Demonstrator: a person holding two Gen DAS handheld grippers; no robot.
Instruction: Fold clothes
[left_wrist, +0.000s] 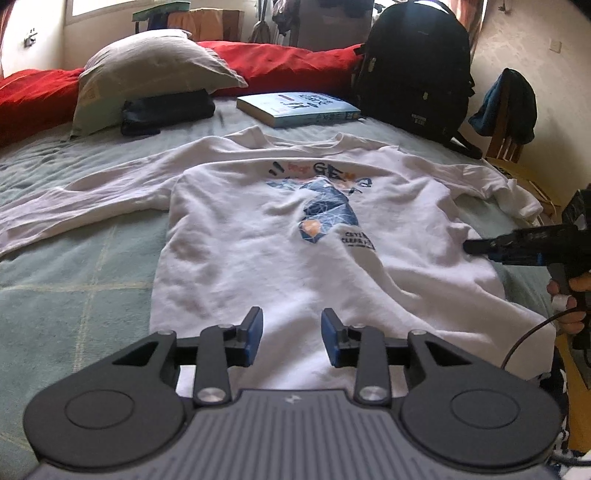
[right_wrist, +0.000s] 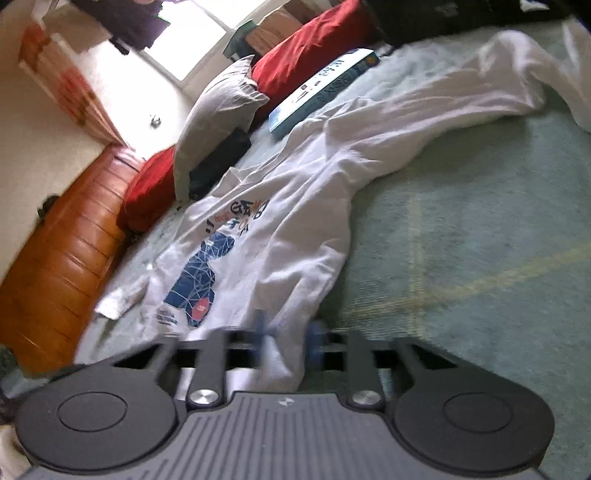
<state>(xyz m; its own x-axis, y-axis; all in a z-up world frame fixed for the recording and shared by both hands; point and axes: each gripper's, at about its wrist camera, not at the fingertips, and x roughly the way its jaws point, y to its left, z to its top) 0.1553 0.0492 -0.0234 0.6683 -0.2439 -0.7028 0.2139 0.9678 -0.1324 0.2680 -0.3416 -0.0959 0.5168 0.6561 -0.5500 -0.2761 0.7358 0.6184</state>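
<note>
- A white long-sleeved shirt (left_wrist: 258, 236) lies print-up on my bed (left_wrist: 74, 258), sleeves out to both sides
- My left gripper (left_wrist: 291, 334) hangs over the shirt's hem, fingers spread, nothing between them
- My right gripper (right_wrist: 286, 341) is at the shirt's side edge, its blurred fingers closing on a fold of the white cloth
- Beyond the collar: a book (left_wrist: 299, 109), a pillow (left_wrist: 147, 70), a black backpack (left_wrist: 413, 70)

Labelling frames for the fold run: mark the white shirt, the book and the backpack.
white shirt (left_wrist: 236, 251): left wrist view, plain chest fabric left of the print.
book (left_wrist: 295, 105): left wrist view, middle of the front cover.
backpack (left_wrist: 413, 66): left wrist view, centre of the front panel.
</note>
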